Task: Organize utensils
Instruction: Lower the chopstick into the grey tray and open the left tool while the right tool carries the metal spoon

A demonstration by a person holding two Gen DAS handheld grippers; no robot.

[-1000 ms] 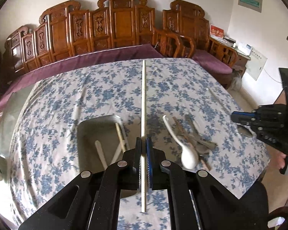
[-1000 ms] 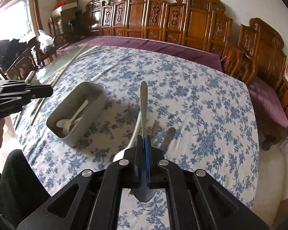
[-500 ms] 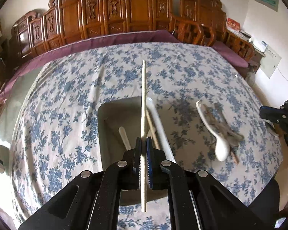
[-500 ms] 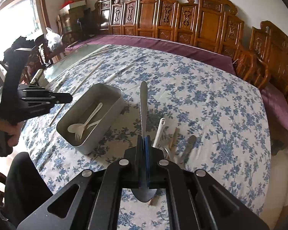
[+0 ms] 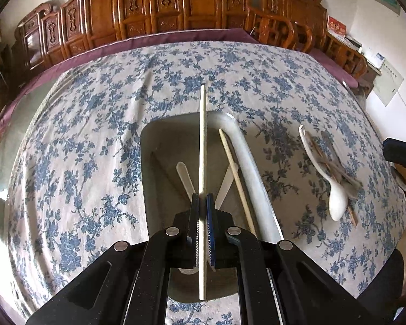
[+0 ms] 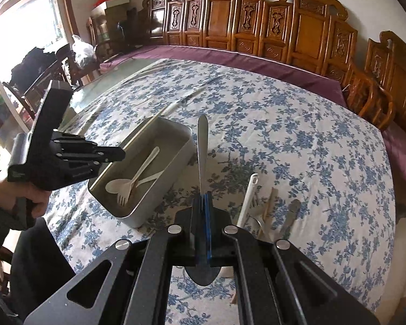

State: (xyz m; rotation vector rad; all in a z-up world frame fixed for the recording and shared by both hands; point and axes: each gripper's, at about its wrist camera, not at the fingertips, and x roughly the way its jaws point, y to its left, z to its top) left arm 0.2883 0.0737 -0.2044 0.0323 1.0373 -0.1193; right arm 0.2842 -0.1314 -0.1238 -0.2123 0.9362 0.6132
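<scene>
My left gripper (image 5: 202,203) is shut on a pale chopstick (image 5: 202,135) that points away over the grey box (image 5: 246,146). Inside the box lie white plastic utensils (image 5: 184,173), and a wooden chopstick (image 5: 234,170) leans on its right rim. My right gripper (image 6: 203,203) is shut on a metal spoon (image 6: 202,146), handle forward, bowl behind the jaws. In the right wrist view the box (image 6: 176,146) holds a plastic spoon (image 6: 116,185) and fork (image 6: 124,193), with the left gripper (image 6: 123,155) at its near left end. The right gripper (image 5: 387,146) shows at the left view's right edge.
A white ceramic spoon (image 5: 335,197) lies in a small pile with a wooden chopstick (image 6: 268,203) and metal cutlery (image 6: 292,214), right of the box on the blue floral tablecloth (image 6: 284,140). Carved wooden chairs (image 6: 311,35) line the far side. A hand (image 6: 32,197) holds the left gripper.
The left gripper has sunk and come over the box with its chopstick. The right gripper has shifted left towards the box, still holding the spoon.
</scene>
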